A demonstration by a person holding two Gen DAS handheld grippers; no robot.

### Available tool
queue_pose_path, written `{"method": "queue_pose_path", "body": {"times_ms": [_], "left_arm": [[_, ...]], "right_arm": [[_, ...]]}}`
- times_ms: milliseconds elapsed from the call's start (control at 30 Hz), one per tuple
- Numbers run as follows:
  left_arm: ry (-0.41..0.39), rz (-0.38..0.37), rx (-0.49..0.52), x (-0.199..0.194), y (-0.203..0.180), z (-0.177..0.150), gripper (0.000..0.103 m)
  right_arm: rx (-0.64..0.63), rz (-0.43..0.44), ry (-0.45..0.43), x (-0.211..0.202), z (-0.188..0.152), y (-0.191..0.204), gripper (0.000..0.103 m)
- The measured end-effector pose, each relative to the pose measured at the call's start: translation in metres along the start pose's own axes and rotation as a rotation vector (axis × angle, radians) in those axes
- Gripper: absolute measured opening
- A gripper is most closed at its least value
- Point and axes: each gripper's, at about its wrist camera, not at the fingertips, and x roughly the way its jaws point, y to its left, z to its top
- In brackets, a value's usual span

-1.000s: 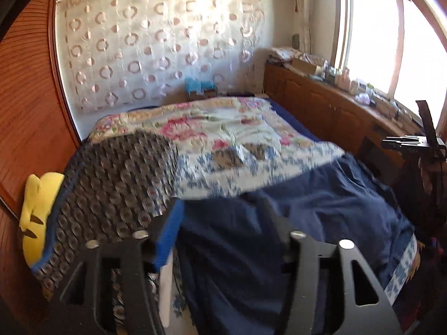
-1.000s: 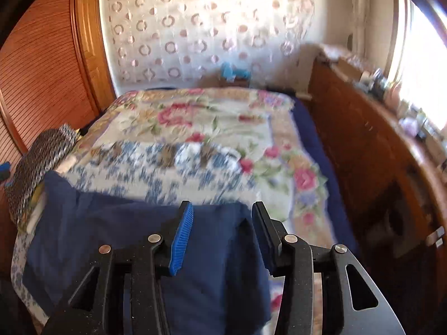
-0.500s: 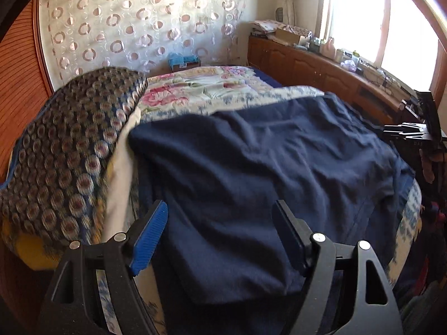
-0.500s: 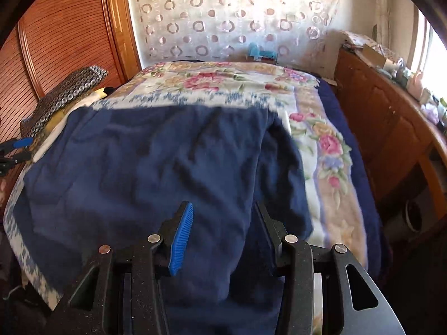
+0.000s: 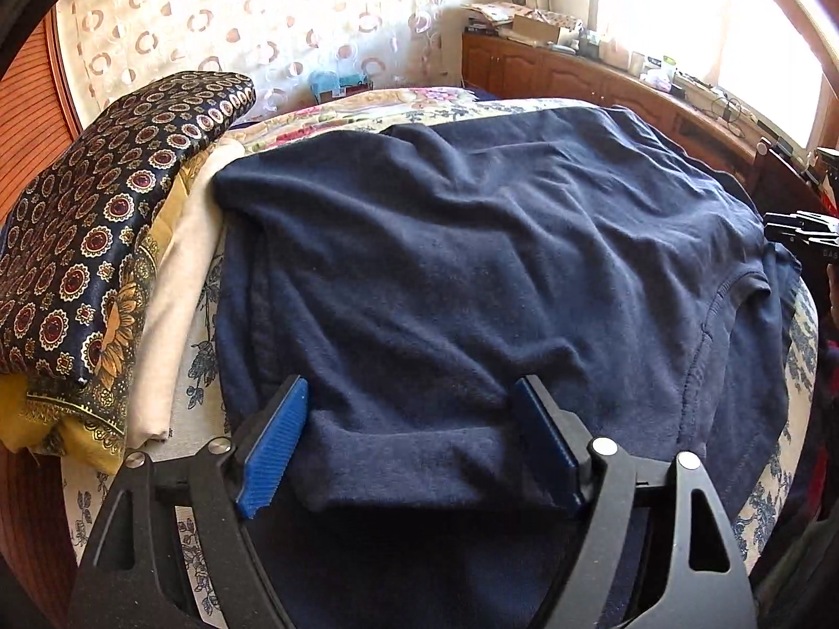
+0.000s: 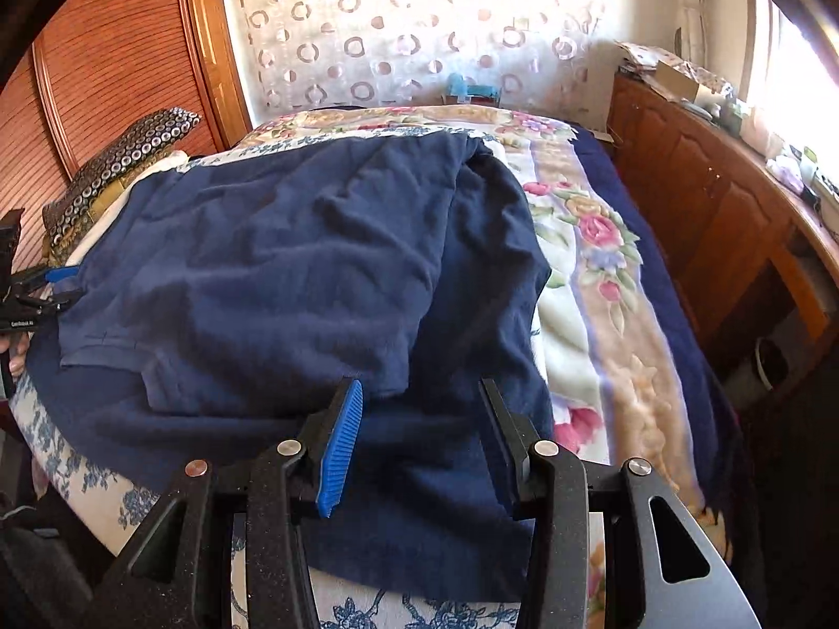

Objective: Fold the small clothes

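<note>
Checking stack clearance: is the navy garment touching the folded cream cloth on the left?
Apart. The left wrist view shows floral bedspread between the navy garment and the cream cloth.

Garment (image 5: 472,262) spread flat on bed (image 6: 587,283), covering near part. Folded pile (image 5: 105,220) at bed's left edge, just beside garment. Cabinet (image 6: 708,209) along bed's right side. Curtain (image 6: 419,26) behind bed's far end.
</note>
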Motion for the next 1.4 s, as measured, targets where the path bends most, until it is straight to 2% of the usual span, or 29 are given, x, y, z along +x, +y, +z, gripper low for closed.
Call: {"method": "queue_pose_path", "body": {"times_ms": [467, 567, 600, 667, 733, 800, 833, 967, 1000, 1100, 1233, 1333, 1367, 1400], "left_arm": [[0.003, -0.009, -0.001, 0.004, 0.000, -0.001, 0.084], [0.002, -0.008, -0.001, 0.004, 0.000, -0.002, 0.084], [0.002, -0.008, -0.001, 0.004, 0.000, -0.002, 0.084], [0.003, -0.008, 0.000, 0.004, 0.000, -0.002, 0.084], [0.003, -0.009, -0.001, 0.004, 0.000, -0.002, 0.084], [0.002, -0.009, -0.001, 0.004, 0.000, -0.002, 0.084], [0.002, -0.009, -0.001, 0.004, 0.000, -0.002, 0.084], [0.002, -0.009, -0.001, 0.004, 0.000, -0.002, 0.084], [0.002, -0.009, -0.001, 0.004, 0.000, -0.002, 0.084], [0.002, -0.009, -0.001, 0.004, 0.000, -0.001, 0.084], [0.002, -0.009, -0.001, 0.004, 0.000, -0.002, 0.084], [0.002, -0.009, -0.001, 0.004, 0.001, -0.001, 0.084], [0.002, -0.009, -0.001, 0.004, 0.001, -0.001, 0.084], [0.002, -0.009, -0.001, 0.004, 0.001, -0.001, 0.084]], "right_arm": [[0.096, -0.084, -0.008, -0.018, -0.029, -0.023, 0.046], [0.132, -0.074, 0.019, -0.018, -0.040, -0.031, 0.046], [0.146, -0.036, 0.032, -0.019, -0.046, -0.033, 0.046], [0.145, -0.023, 0.032, -0.021, -0.048, -0.032, 0.034], [0.113, -0.015, 0.024, -0.031, -0.049, -0.030, 0.007], [0.090, -0.003, 0.027, -0.038, -0.051, -0.031, 0.006], [0.061, -0.026, 0.039, -0.042, -0.053, -0.029, 0.006], [0.070, -0.026, 0.044, -0.048, -0.054, -0.036, 0.006], [0.087, -0.004, 0.025, -0.055, -0.053, -0.037, 0.006], [0.079, -0.013, 0.005, -0.062, -0.049, -0.033, 0.006], [0.045, -0.064, -0.054, -0.076, -0.037, -0.011, 0.017], [0.023, -0.037, -0.082, -0.073, -0.028, 0.007, 0.020], [0.016, -0.035, -0.089, -0.070, -0.027, 0.011, 0.024], [0.010, -0.032, -0.095, -0.065, -0.023, 0.016, 0.033]]}}
